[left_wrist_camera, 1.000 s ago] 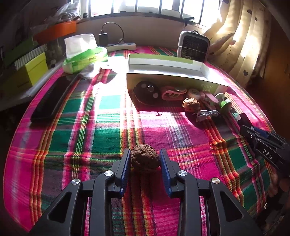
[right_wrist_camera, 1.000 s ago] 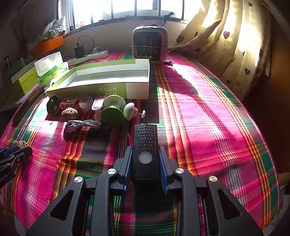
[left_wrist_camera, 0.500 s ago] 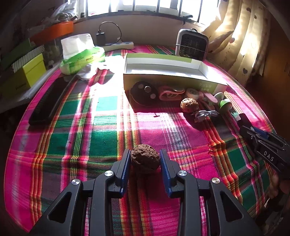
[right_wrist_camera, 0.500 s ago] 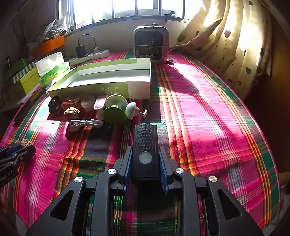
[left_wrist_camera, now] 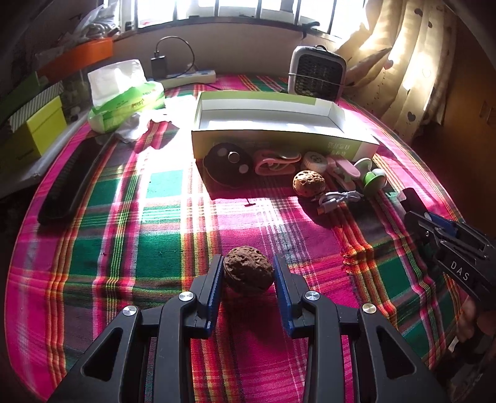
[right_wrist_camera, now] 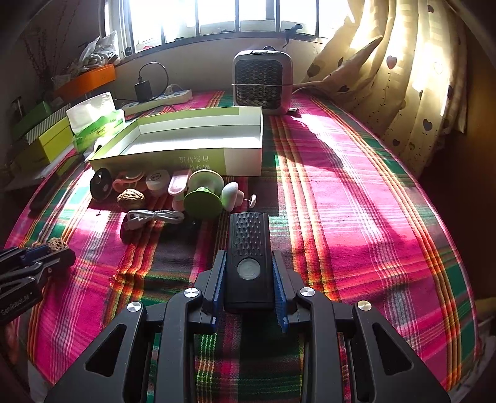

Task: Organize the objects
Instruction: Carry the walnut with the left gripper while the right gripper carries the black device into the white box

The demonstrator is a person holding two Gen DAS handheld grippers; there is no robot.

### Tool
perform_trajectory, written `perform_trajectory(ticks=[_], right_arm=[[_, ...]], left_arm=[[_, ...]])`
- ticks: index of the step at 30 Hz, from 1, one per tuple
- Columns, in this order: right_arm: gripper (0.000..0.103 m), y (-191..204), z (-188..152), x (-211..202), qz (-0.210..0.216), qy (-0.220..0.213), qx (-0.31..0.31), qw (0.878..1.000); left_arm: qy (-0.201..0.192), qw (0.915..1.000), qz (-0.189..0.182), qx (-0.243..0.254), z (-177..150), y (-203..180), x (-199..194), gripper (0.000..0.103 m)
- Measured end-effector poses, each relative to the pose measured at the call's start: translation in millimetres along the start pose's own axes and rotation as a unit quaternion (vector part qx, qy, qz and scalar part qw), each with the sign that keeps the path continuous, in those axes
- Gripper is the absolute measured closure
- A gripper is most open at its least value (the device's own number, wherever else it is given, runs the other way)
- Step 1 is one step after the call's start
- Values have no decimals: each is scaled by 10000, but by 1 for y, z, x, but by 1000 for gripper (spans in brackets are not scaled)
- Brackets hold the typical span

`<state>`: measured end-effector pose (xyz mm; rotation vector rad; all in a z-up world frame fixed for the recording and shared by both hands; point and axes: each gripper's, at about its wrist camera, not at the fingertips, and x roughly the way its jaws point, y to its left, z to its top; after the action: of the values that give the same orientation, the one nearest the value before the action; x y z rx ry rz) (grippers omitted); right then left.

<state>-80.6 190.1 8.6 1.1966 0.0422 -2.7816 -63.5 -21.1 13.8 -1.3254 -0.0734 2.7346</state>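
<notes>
One plaid-clothed table (left_wrist_camera: 173, 223) under window (right_wrist_camera: 217, 15)

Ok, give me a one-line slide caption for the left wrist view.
Left gripper clamps a wrinkled brown walnut over the pink-green plaid cloth, facing the empty white-and-green cardboard tray.

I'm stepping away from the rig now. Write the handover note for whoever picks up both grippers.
Left gripper: shut on a walnut, above the plaid cloth.
Right gripper: shut on a black device with a round button.
The open green-and-white box shows nothing inside.
Lying in front of it: second walnut, white cable, black disc, pink and green small items.
Done: two items picked up, none seen boxed.
Left: probably put both held items in the box, then clear the row in front.
</notes>
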Motion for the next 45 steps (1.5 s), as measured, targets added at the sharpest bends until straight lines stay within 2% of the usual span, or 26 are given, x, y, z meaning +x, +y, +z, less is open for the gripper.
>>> perform_trajectory(ticks=[16, 31, 45], right_arm=[[75, 5, 27, -1, 196, -64, -145, 9997], [75, 15, 83, 17, 596, -86, -50, 9982], [75, 27, 138, 68, 671, 213, -100, 9975]], left_arm=[[-189, 9995, -238, 64, 45, -3, 1, 74], [-226, 9986, -482, -59, 101, 13, 19, 74], [-97, 9989, -451, -28, 151, 16, 63, 74]])
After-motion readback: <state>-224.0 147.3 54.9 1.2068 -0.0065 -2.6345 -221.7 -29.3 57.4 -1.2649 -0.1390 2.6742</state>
